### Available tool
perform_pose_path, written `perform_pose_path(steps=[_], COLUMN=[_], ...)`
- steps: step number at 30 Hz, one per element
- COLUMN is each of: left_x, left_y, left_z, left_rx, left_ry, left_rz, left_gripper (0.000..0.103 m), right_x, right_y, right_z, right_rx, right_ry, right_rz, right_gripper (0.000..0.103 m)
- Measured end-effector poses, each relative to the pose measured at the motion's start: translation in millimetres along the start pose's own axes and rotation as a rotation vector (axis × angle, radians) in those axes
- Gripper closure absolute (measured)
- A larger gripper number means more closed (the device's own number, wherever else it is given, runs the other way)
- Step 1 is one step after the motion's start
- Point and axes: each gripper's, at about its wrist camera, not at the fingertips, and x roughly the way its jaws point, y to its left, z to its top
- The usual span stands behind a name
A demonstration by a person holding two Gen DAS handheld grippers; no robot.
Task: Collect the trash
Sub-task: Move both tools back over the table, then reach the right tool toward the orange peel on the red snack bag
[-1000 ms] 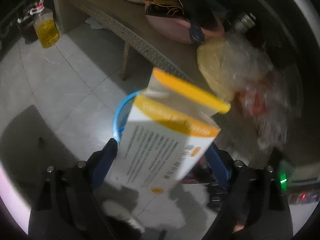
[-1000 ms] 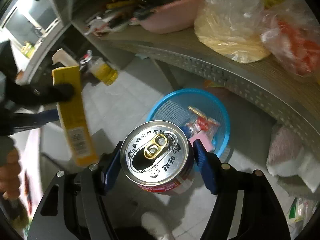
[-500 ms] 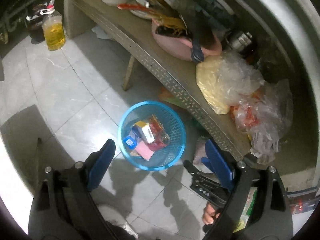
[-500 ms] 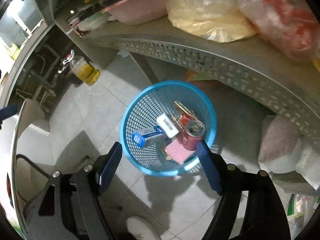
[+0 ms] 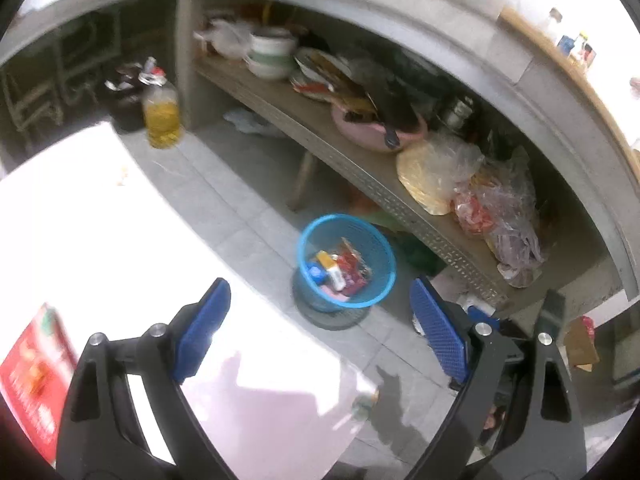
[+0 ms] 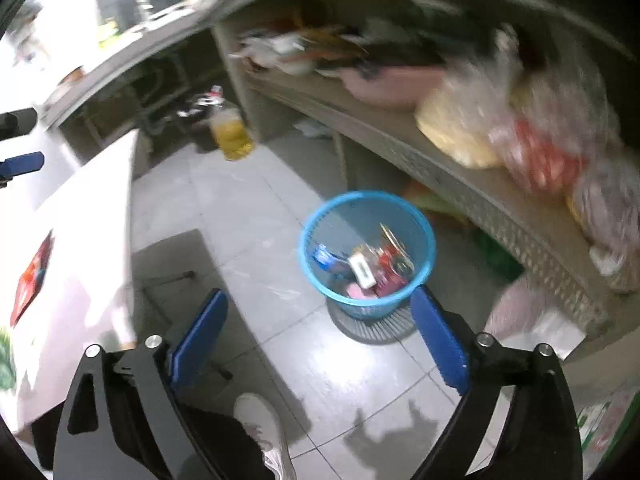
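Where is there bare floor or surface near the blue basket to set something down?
Free: the grey tiles between the white table and the blue basket, up to the oil bottle. Much of the tabletop past the red packet is bare too. Crowded: the shelf with bowls and bags, and the floor beneath it.

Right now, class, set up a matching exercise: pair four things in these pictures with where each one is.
Things:
1. blue basket
2. oil bottle
3. pink basin
4. red packet

Places:
A. on the white table
B. on the shelf
C. on the floor before the shelf, trash inside
D. on the floor by the shelf's far end

Pairs: 1-C, 2-D, 3-B, 4-A
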Motion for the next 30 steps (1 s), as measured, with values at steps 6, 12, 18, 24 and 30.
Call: perform_pose_path(steps=[6,12,18,24,30], left_x=[-85.1,-153.8,-198.4,-223.2,-219.7], left_y=[29.2,66.8,105.1,122.4,126.1], left_z=[-60.0,-133.3,-195.6,-231.2,-241.1], left_rx=[-0.065,-0.136,-0.252,-0.325,-0.352], left_ry=[-0.181,-0.289,-0.303,-0.296,-0.213], left_rz=[0.089,0.259,0.405,0.444,0.443], left_gripper=[0.016,0.016,0.015,0.015,0.015], right_x=[-39.2,-69.5,-73.0,-102.4,-123.1], right_y=[68.1,144.6,196.0,233.9,244.1], right_z=[6.2,-8.7,-27.9,-53.7,-58.4], right_rx=[-0.124,-0.344,-0.442,-0.585,-0.545], right_ry=[-0.043,-0.13,-0.059,-0.037,-0.025], right_rz=[0.09,0.114,0.162,0.197,0.234], right_gripper=[0.007,0.007,0.007,0.007,0.007])
